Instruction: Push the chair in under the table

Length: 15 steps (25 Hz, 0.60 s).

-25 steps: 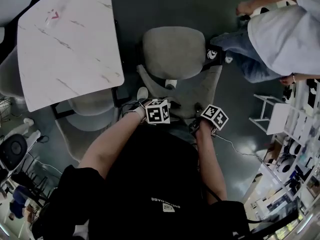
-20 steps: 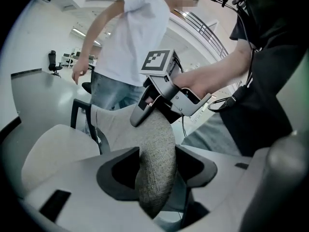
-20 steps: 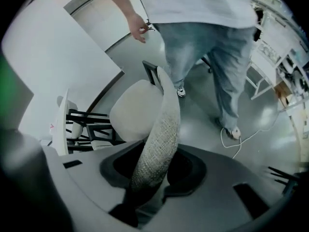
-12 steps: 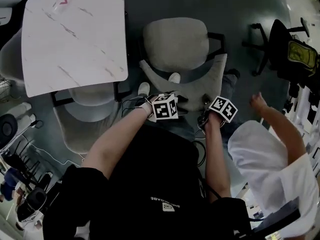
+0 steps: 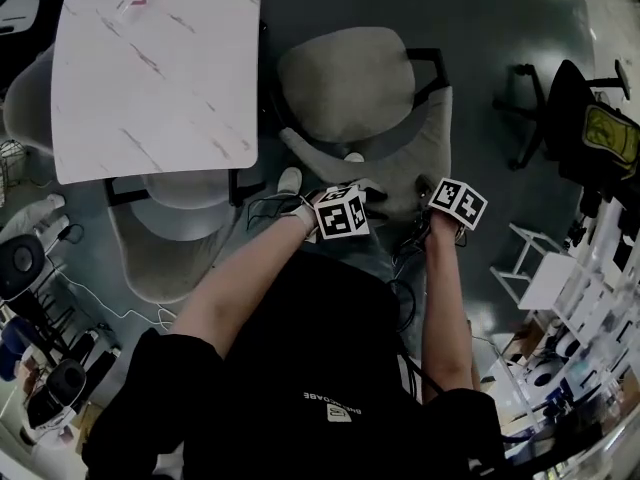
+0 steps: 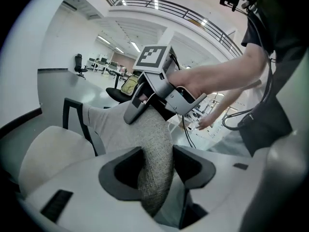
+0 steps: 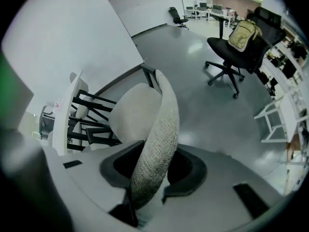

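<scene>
chair closer, in right hand-held gripper

bright ceiling strips, floor glare, fisheye edges, jaws seemingly soft-focus

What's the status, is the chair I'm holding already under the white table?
No, the head view shows the chair with its seat fully exposed beside the white table.

An open office — beyond the right gripper a swivel chair is carrying a backpack, desks lining farther back
</scene>
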Motion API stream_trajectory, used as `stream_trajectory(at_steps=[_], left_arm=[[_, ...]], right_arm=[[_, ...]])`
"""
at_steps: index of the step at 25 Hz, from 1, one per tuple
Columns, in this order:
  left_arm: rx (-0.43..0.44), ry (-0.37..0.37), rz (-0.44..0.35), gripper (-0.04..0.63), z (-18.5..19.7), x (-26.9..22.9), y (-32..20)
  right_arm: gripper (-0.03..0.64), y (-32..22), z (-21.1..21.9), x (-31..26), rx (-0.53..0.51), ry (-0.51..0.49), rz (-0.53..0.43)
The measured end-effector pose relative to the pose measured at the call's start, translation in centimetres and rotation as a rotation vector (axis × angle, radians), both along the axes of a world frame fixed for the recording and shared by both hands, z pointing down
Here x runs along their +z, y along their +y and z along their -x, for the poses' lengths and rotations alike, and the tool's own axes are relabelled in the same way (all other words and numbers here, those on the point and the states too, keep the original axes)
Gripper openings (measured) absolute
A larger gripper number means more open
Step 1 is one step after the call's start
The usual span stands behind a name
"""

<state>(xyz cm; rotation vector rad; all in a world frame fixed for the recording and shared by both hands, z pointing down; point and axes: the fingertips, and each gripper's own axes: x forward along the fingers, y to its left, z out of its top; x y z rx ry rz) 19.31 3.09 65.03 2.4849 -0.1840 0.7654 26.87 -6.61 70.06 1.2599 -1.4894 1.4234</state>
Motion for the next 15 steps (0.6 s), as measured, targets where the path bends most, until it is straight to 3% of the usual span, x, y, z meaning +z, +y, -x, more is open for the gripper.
stream_trajectory(at_steps=[9,15], left_arm=[[-0.1,0.027,-0.025,0.223,0.0,-0.3,-4.6],[-0.121,-0.208,-0.148,0.31,6.9,4.3,-6.6]], right_arm=[[0.137,-6.3,0.0,0.0,-0.169,0.035,-0.032],[0.137,-10.0,-0.3,-0.1,-0.267,0.086,-0.062]])
